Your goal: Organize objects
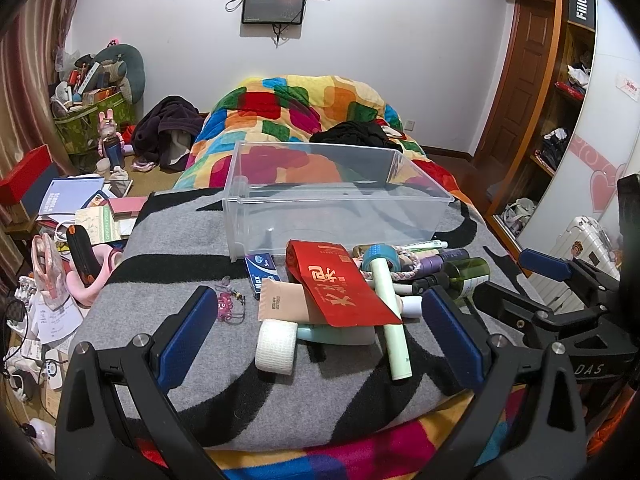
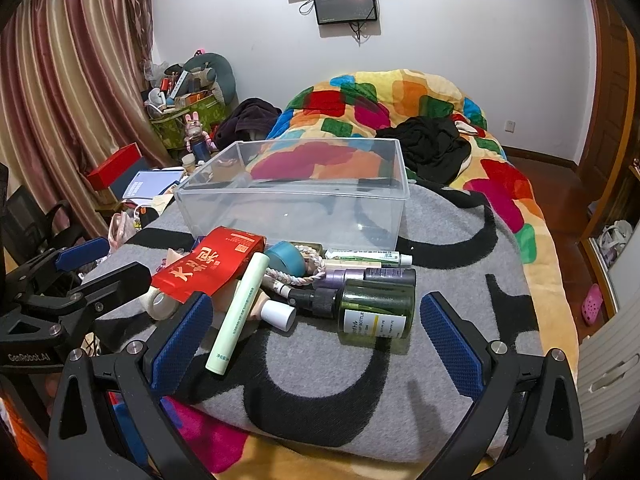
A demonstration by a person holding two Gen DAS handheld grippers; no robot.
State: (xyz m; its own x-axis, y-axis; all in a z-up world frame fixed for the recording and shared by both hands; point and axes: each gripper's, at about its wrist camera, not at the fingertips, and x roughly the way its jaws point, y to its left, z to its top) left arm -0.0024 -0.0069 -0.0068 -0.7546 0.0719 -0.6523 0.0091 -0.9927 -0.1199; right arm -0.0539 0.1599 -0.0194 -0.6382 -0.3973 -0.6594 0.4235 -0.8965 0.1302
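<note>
Both grippers, left (image 1: 318, 334) and right (image 2: 316, 334), hung wide open and empty just short of the clutter pile. That pile, red packet (image 1: 340, 284) and green bottle (image 2: 376, 310) included, lay against the near wall of the empty clear bin (image 1: 340, 184). I judged nothing was sorted yet; next came closing on one item and lifting it into the bin.

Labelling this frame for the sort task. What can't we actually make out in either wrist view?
- Teal item, left wrist view: mostly under the red packet.
- Items behind the green bottle, right wrist view: stacked, partly hidden.
- Green bottle's label: too small to read.
- Clear bin floor: blurred by glare in both views.
</note>
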